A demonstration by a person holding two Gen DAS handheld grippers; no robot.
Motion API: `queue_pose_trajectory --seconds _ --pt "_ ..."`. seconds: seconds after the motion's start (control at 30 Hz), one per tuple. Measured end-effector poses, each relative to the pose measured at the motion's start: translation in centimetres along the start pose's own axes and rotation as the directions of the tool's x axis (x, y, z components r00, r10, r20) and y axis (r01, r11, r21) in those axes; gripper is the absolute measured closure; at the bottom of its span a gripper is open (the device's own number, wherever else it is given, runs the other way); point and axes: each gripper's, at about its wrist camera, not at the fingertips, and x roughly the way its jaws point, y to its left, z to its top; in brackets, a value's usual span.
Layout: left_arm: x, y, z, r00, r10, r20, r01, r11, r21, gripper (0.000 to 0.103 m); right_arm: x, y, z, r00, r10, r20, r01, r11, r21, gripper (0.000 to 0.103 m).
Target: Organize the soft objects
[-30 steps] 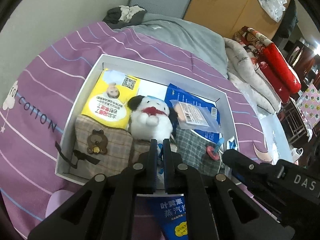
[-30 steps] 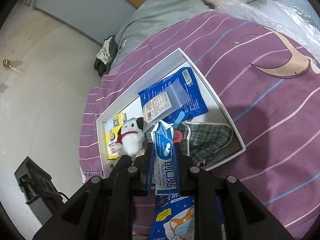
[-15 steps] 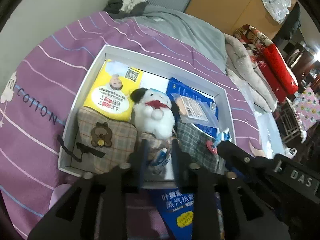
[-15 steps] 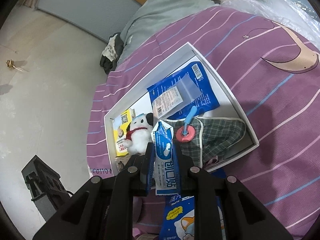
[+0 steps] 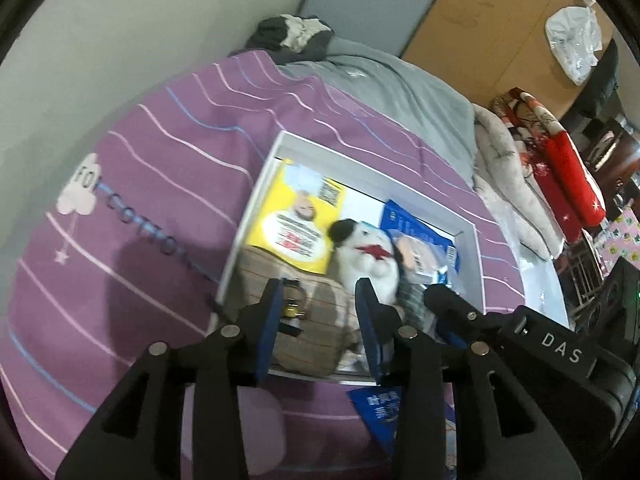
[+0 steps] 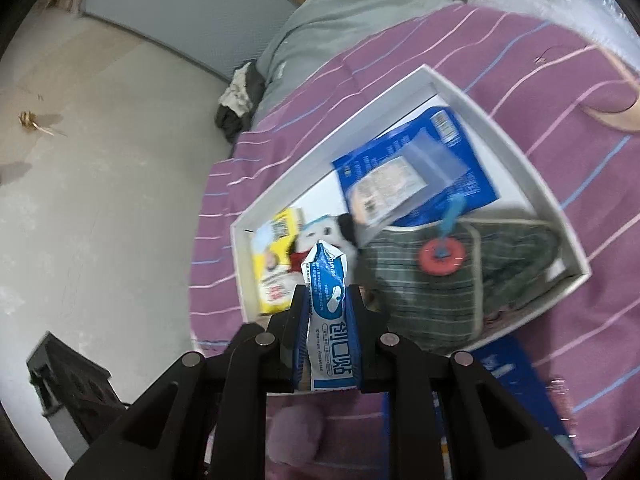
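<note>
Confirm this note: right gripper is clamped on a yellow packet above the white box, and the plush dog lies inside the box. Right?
Not quite. The right gripper is clamped on a blue-and-white sachet, not a yellow packet; the right wrist view shows it. The yellow packet lies inside the white box, beside the plush dog.

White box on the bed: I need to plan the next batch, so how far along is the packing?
Mostly packed: the white box already holds a yellow packet, plush dog, blue pouch and two plaid bags. In hand: the right gripper clamps a blue-and-white sachet; the left gripper is opening, empty. Left: blue packets on the purple sheet outside the box.
</note>
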Motion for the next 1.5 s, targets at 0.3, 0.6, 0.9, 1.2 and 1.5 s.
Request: queue_pose_trajectory --seconds 0.3,0.6,0.9,1.2,1.5 --pt "0.9 1.8 0.2 0.995 -0.008 -0.095 0.006 1.0 -0.031 0.064 1.6 0.6 -1.5 0.979 -0.161 0.126 0.178 0.974 -0.139 0.086" --pt "1.2 3.0 0.0 0.985 -0.014 -0.174 0.007 0.999 -0.045 0.064 1.8 1.3 -2.3 0.967 -0.206 0.148 0.235 0.947 -0.217 0.086" --pt "1.1 2.9 -0.1 0.984 -0.013 -0.176 0.006 0.999 -0.039 0.064 2.0 1.0 -2.3 0.973 -0.189 0.132 0.213 0.956 -0.203 0.067" --pt "1.3 2.3 -0.3 0.983 0.007 -0.185 -0.008 1.0 -0.004 0.064 -0.3 2.4 -2.2 0.965 -0.202 0.166 0.24 0.937 -0.253 0.052" --pt "0.9 2.6 -0.1 0.984 -0.017 -0.18 0.013 1.0 -0.024 0.064 2.6 1.4 -2.3 0.976 -0.213 -0.037 0.198 0.948 -0.248 0.09"
